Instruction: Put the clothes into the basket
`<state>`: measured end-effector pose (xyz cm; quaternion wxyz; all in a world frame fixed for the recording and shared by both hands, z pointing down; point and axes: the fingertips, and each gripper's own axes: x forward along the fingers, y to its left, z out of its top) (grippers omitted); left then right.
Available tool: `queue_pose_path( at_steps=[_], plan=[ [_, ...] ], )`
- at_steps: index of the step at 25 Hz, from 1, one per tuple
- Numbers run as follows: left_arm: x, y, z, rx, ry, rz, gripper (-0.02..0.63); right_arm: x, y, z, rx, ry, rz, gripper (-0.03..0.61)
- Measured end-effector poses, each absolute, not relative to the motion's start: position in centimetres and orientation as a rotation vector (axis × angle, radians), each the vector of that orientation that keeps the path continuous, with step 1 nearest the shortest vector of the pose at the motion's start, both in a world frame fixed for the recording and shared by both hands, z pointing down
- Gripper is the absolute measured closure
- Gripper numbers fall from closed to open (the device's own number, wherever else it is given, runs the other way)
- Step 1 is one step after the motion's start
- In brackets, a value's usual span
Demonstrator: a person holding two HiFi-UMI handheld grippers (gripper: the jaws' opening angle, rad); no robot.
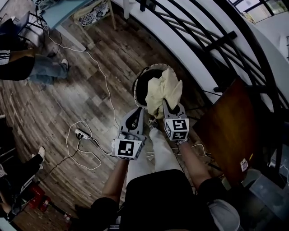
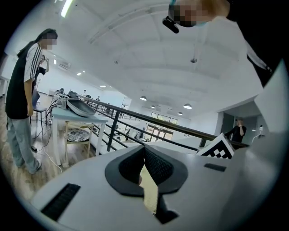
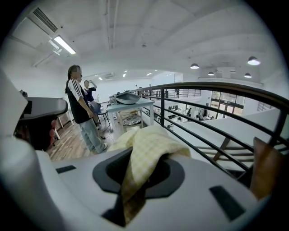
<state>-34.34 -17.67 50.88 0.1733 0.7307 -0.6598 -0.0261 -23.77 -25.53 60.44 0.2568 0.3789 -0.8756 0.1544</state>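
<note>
A pale yellow checked cloth (image 1: 165, 90) hangs over the round white-rimmed basket (image 1: 141, 79), which stands on the wooden floor by the railing. My right gripper (image 1: 168, 104) is shut on the cloth; in the right gripper view the cloth (image 3: 145, 149) bunches out from between the jaws of the right gripper (image 3: 135, 159). My left gripper (image 1: 137, 112) is just left of the cloth's lower edge, by the basket's near rim. In the left gripper view a thin strip of the same cloth (image 2: 150, 189) is pinched between the closed jaws of the left gripper (image 2: 145, 152).
A black metal railing (image 1: 194, 40) runs behind the basket. A brown board (image 1: 230, 126) stands at the right. A white cable and power strip (image 1: 82, 133) lie on the floor at the left. A person (image 1: 40, 65) stands at far left near a cushioned chair (image 1: 92, 13).
</note>
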Motion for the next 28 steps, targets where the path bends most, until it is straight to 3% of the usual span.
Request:
queue_pose_path(
  at_steps=[28],
  plan=[
    [-34.3, -18.3, 65.7, 2.001, -1.793, 0.015, 0.601, -26.0, -22.3, 81.6, 0.890, -2.189, 0.510, 0.502]
  ],
)
